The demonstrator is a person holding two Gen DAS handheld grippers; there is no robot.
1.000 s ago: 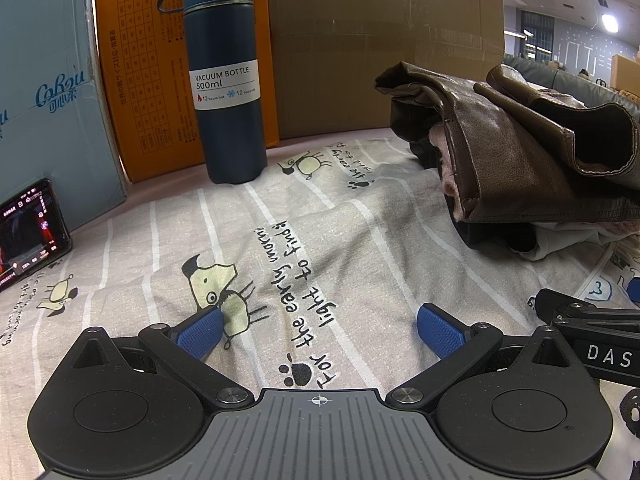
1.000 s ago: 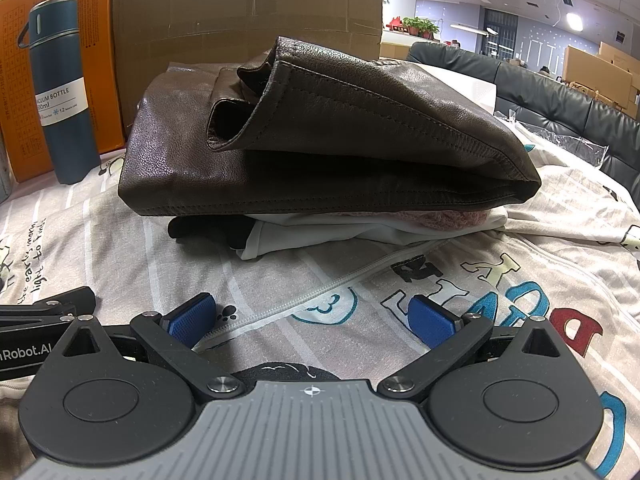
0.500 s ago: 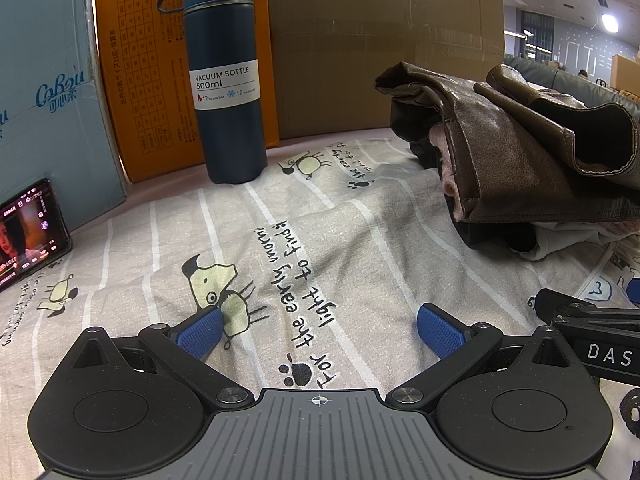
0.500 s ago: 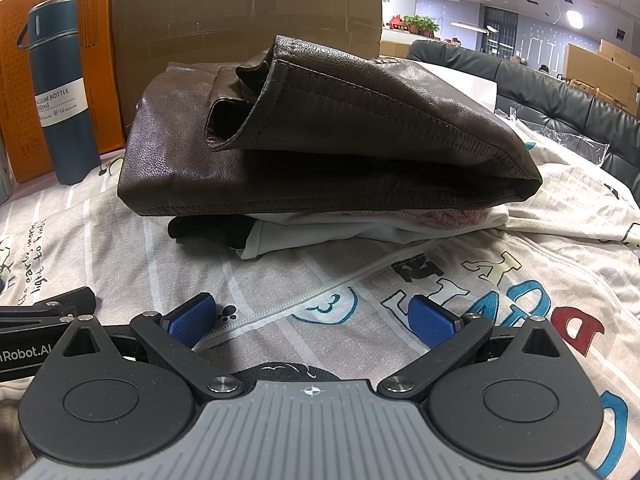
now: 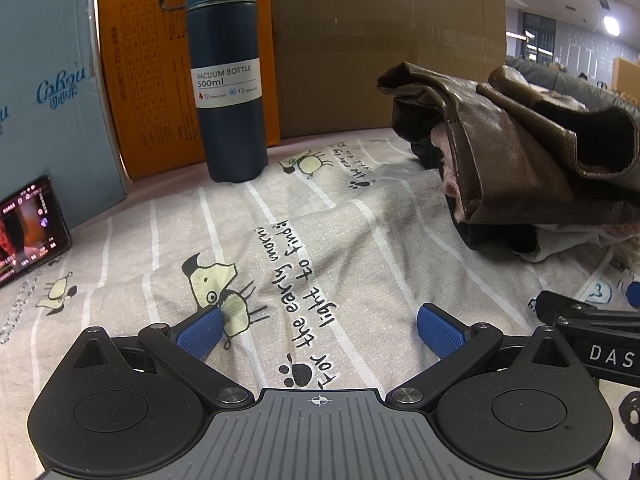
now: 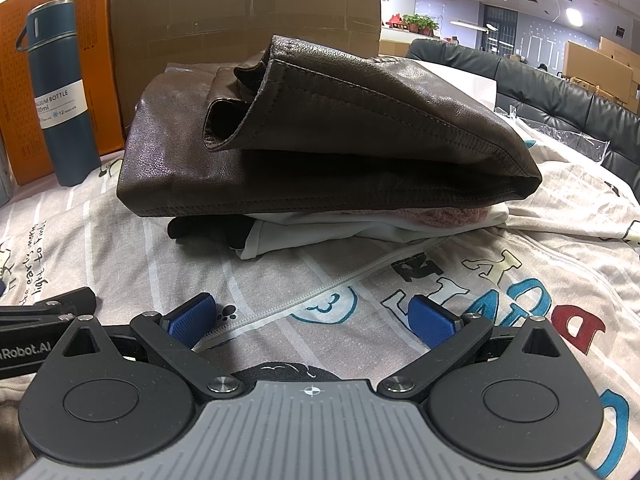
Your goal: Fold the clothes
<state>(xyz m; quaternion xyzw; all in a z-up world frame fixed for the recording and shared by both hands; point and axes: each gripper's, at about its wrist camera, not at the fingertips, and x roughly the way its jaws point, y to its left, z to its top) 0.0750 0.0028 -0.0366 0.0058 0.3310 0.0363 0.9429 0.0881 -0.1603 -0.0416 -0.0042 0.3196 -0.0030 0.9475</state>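
A folded brown leather jacket (image 6: 328, 140) lies on top of a stack of folded clothes, white (image 6: 304, 232), pink and black, ahead of my right gripper (image 6: 312, 320). The jacket also shows at the right of the left wrist view (image 5: 516, 152). A cream zip-up garment with coloured letters (image 6: 460, 280) lies spread flat under and in front of my right gripper. My right gripper is open and empty just above it. My left gripper (image 5: 320, 328) is open and empty, low over the grey striped printed sheet (image 5: 304, 240).
A dark blue vacuum bottle (image 5: 228, 80) stands at the back left before an orange box (image 5: 136, 80) and a brown cardboard box (image 5: 380, 40). A pale blue box (image 5: 44, 92) and a lit phone (image 5: 28, 228) stand at left. A dark sofa (image 6: 560, 92) is far right.
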